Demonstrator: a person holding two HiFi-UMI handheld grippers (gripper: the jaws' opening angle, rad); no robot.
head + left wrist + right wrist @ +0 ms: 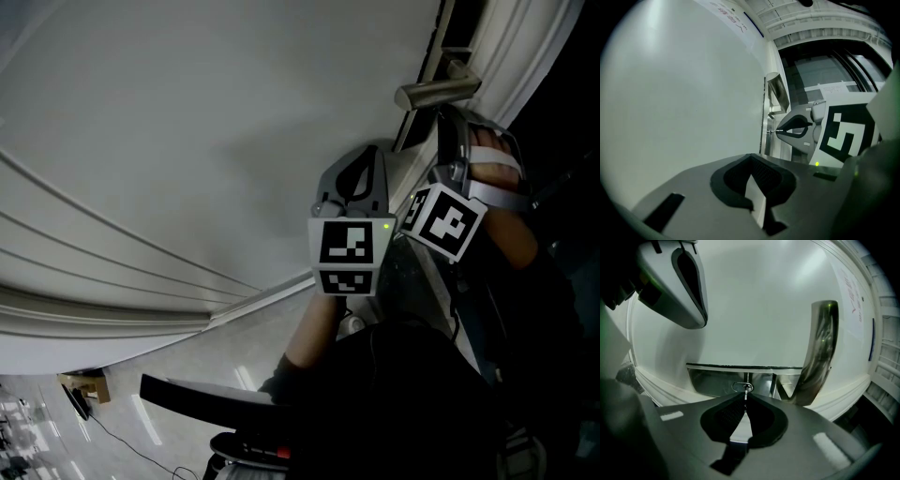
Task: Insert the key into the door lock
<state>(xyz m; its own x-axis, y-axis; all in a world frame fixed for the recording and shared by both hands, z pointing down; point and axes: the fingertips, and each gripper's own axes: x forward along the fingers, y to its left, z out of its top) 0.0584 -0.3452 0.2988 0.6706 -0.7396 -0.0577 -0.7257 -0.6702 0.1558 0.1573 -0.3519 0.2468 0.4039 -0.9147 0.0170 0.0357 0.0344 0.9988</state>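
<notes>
Key [746, 390] pinched tight in the right gripper's [745, 395] closed jaws, its tip right at the keyhole [738, 386] in the steel lock plate [710, 379]. The door handle [820, 350] juts out just to the right, close by. The left gripper [751, 157] hovers alongside, jaws together on nothing, near the white door [187, 122].

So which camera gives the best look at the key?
The right gripper view: the key stands edge-on in the right gripper's shut jaws, its tip at the lock cylinder. The left gripper view shows it only as a tiny sliver from the side. The head view doesn't show it at all.
</notes>
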